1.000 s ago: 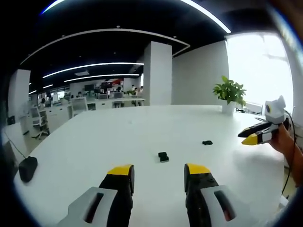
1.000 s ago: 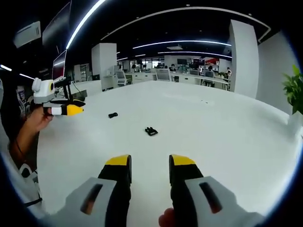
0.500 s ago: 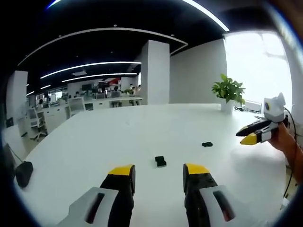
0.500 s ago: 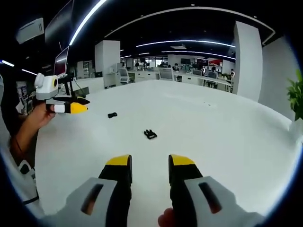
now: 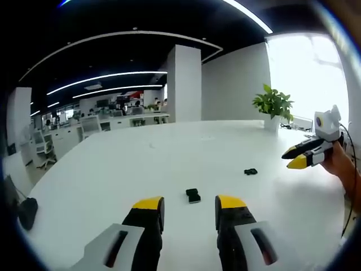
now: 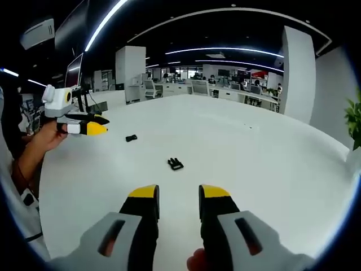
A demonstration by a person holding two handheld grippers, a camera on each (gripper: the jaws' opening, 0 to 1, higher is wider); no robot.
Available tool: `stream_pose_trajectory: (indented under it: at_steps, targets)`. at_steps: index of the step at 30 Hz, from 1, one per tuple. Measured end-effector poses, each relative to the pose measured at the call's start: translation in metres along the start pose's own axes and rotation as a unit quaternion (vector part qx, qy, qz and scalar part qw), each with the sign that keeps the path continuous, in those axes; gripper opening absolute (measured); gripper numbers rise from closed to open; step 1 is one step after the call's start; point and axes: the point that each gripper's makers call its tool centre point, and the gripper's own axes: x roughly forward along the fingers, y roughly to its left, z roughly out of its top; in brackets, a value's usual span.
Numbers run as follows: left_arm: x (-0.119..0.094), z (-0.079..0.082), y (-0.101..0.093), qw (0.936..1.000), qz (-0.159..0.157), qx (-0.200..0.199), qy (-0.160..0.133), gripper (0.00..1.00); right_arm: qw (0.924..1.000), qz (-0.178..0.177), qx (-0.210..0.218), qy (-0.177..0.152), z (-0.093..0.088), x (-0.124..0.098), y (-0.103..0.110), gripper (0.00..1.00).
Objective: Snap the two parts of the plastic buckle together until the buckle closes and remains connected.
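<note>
Two black buckle parts lie apart on the white table (image 5: 113, 175). A blocky part (image 5: 193, 195) rests just ahead of my left gripper (image 5: 189, 204), which is open with nothing in it. A pronged part (image 5: 250, 171) lies farther right. My right gripper (image 5: 304, 156) hovers at the right above the table. In the right gripper view the pronged part (image 6: 175, 164) lies ahead of my open, empty right gripper (image 6: 178, 193). The blocky part (image 6: 131, 138) sits farther left, near the left gripper (image 6: 84, 127), which a hand holds.
A potted plant (image 5: 273, 107) stands at the far right of the table. A dark rounded object (image 5: 25, 206) sits at the left edge. A person's forearm (image 6: 25, 164) reaches in at the left. Office desks and a white pillar (image 5: 183, 84) lie beyond.
Both views have drifted a little closer to the buckle parts, which sit lower in each picture. The parts themselves have not moved and both grippers stay open.
</note>
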Motion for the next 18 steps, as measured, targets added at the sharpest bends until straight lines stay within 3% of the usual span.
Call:
stream_pose_trajectory:
  at_steps: [18]
  targets:
    - [0.015,-0.002,-0.005,0.9997,-0.014,-0.002,0.019,0.34,0.9999,0.015,-0.001,0.004,0.005,0.001,-0.018,0.28]
